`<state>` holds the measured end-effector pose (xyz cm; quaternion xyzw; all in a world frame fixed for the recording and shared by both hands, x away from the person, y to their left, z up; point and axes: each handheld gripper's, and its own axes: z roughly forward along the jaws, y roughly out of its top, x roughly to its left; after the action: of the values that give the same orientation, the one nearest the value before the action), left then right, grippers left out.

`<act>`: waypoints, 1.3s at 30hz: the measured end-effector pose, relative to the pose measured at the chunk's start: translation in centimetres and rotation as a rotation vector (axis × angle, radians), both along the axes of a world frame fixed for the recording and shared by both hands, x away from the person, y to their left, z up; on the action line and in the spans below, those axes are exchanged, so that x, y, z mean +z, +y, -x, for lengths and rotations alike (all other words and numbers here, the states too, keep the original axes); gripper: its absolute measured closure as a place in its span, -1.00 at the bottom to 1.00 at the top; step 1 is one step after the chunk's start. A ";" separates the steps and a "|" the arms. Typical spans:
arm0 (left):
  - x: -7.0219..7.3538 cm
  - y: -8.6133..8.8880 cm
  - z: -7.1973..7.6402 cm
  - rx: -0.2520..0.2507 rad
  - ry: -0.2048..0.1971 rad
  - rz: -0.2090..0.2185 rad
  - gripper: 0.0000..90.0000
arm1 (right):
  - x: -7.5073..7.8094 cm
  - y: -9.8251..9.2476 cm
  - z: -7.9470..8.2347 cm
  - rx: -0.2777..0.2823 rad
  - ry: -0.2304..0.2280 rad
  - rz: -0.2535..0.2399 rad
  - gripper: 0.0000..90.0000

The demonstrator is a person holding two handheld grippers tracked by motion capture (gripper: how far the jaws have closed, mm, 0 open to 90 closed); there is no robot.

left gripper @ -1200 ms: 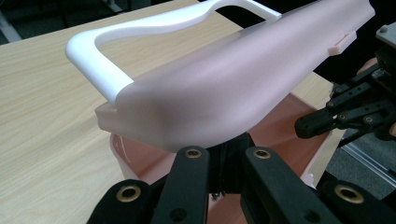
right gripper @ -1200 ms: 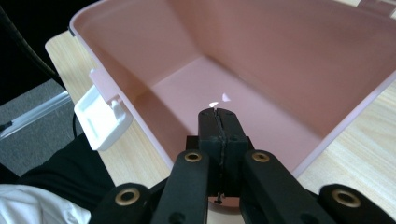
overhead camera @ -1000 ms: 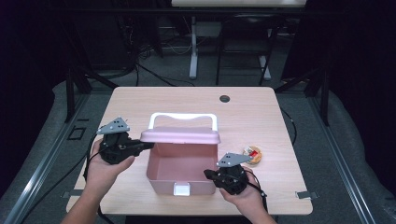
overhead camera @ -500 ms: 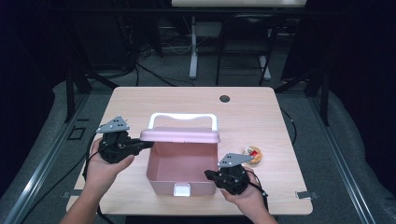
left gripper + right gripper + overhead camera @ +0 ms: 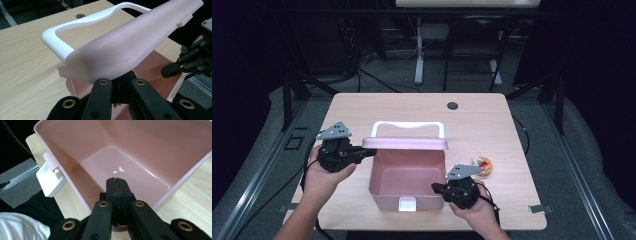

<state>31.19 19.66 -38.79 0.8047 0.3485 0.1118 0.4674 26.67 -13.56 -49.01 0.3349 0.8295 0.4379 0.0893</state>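
The left gripper (image 5: 371,151), jaws closed, props the raised lid (image 5: 405,143) at the pink box's (image 5: 407,175) left edge, centre frame. The right gripper (image 5: 435,187), jaws pressed together, sits at the box's lower right corner, tips over the rim. The table (image 5: 482,115) lies beneath.

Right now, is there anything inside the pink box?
No: in the right gripper view the pink box shows a bare, glossy floor, with only the shut right gripper over its rim.
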 end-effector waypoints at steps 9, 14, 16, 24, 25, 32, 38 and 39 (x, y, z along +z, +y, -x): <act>0.2 0.0 -0.4 0.004 0.000 0.005 1.00 | -0.1 -0.1 0.0 -0.002 -0.002 -0.009 1.00; 0.2 0.0 -0.6 0.016 -0.001 0.014 1.00 | -0.1 -0.1 0.0 -0.003 -0.005 -0.014 1.00; 0.3 0.0 -0.7 0.019 -0.004 0.015 1.00 | -0.1 -0.1 0.0 -0.001 -0.005 -0.014 1.00; 0.6 0.0 -1.5 0.030 -0.006 0.026 1.00 | -0.1 -0.2 0.0 -0.001 -0.002 -0.023 1.00; 0.6 0.0 -1.7 0.035 -0.007 0.032 1.00 | -0.1 -0.2 0.0 -0.001 -0.002 -0.024 1.00; 0.8 0.0 -2.3 0.046 -0.007 0.039 1.00 | -0.1 -0.2 0.0 0.000 0.000 -0.027 1.00; 0.8 0.0 -2.7 0.054 -0.003 0.042 1.00 | -0.2 -0.2 0.0 0.000 0.004 -0.032 1.00; 0.8 0.0 -2.7 0.055 -0.003 0.042 1.00 | -0.2 -0.2 0.0 0.000 0.005 -0.032 1.00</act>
<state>33.93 19.69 -37.97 0.7847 0.3720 0.1187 0.4814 26.71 -13.79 -49.16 0.3376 0.8225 0.4504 0.0820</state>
